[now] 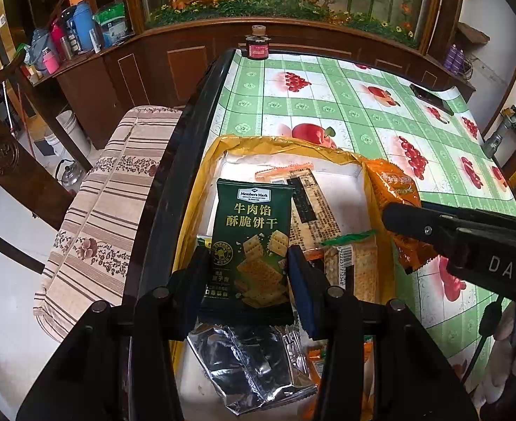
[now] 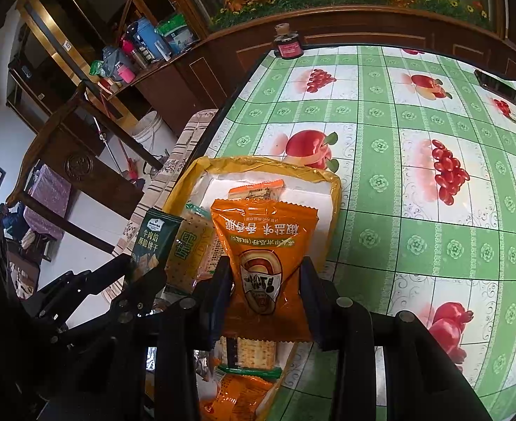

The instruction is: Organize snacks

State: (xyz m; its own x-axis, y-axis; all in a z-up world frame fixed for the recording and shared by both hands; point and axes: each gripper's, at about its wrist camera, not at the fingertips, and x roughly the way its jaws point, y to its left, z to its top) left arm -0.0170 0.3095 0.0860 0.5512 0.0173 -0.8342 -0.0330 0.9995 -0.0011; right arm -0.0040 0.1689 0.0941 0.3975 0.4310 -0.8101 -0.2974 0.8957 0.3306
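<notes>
My left gripper point(image 1: 249, 270) is shut on a dark green cracker packet point(image 1: 251, 231) and holds it upright over the yellow-lined white box point(image 1: 216, 161). My right gripper point(image 2: 266, 280) is shut on an orange snack bag point(image 2: 265, 242), held above the same box point(image 2: 335, 189). The orange bag also shows at the right of the left wrist view point(image 1: 395, 189), and the green packet at the left of the right wrist view point(image 2: 152, 242). Cracker packs point(image 1: 352, 266), a silver wrapper point(image 1: 254, 368) and other orange packets point(image 2: 237, 393) lie in the box.
The box sits at the left edge of a table with a green fruit-print cloth point(image 2: 416, 133). A dark jar point(image 2: 288, 44) and a black phone point(image 2: 503, 89) are at the far side. A striped cushioned chair point(image 1: 96, 210) stands left of the table.
</notes>
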